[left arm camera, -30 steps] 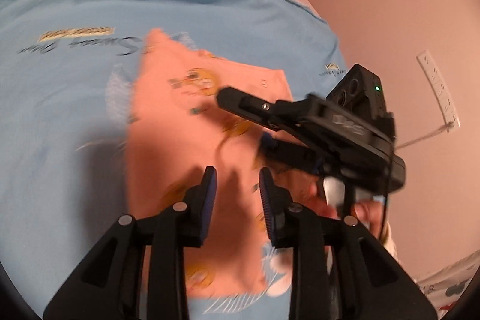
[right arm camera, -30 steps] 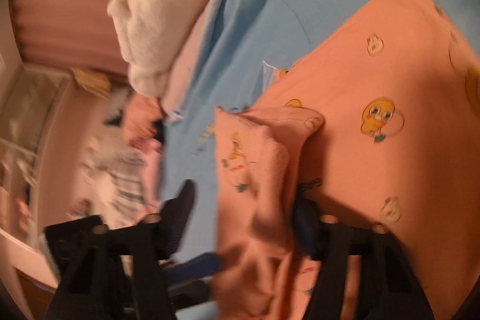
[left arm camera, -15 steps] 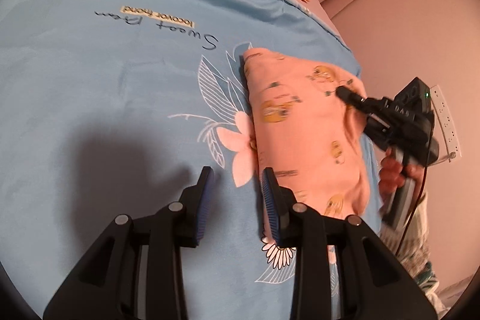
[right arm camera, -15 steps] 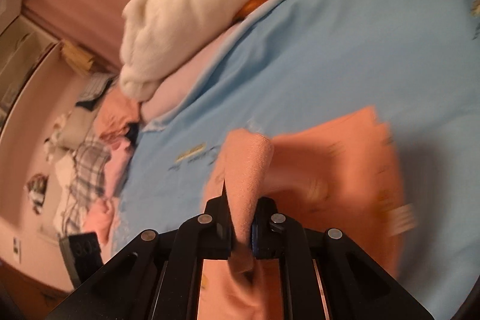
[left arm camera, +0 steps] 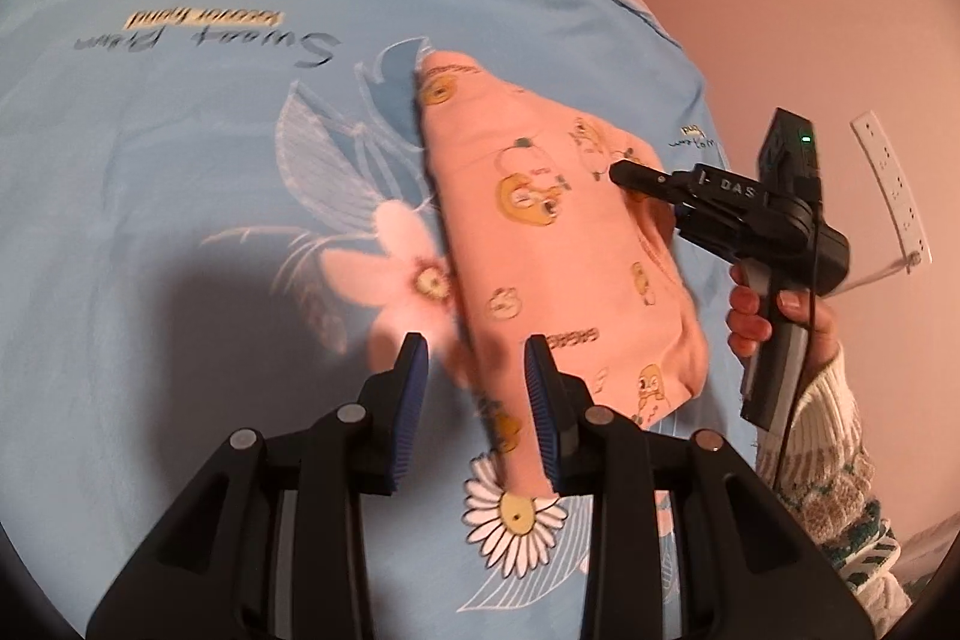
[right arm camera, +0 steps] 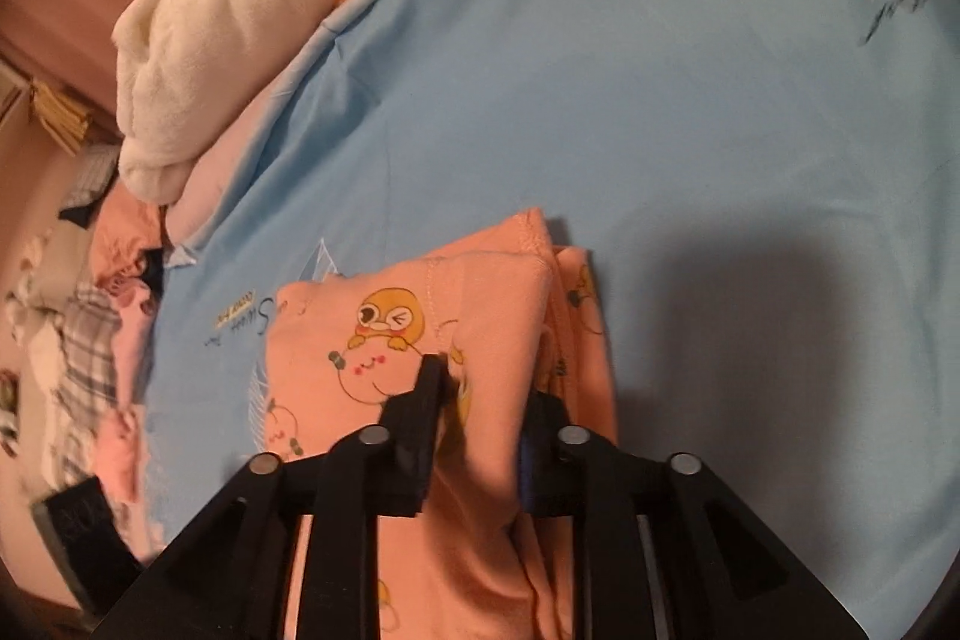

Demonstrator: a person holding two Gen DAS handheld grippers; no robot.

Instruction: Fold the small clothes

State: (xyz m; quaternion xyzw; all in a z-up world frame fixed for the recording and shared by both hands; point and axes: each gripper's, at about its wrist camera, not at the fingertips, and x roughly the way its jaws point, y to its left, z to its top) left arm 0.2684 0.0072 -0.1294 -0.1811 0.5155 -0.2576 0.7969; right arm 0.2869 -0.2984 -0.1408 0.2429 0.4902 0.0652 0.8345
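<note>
Right gripper (right arm camera: 483,412) jaws opening with a fold of the orange garment (left arm camera: 540,244) between them, left gripper (left arm camera: 477,400) released at its 6 o'clock edge on the blue sheet (left arm camera: 180,160).

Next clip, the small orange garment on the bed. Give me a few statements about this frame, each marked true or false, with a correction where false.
1. The orange garment lies on a light blue bedsheet with a flower print. True.
2. The left gripper is clamped on the garment. False: its fingers stand apart over the near edge, with nothing pinched.
3. A fold of the garment sits between the fingers of the right gripper. True; its jaws are opening.
4. A fluffy white item sits beyond the sheet's far edge. True.
5. The garment is plain, with no print. False: it carries yellow cartoon figures.
6. The hand holding the right gripper has a bare forearm. False: a knitted sleeve covers the wrist.
</note>
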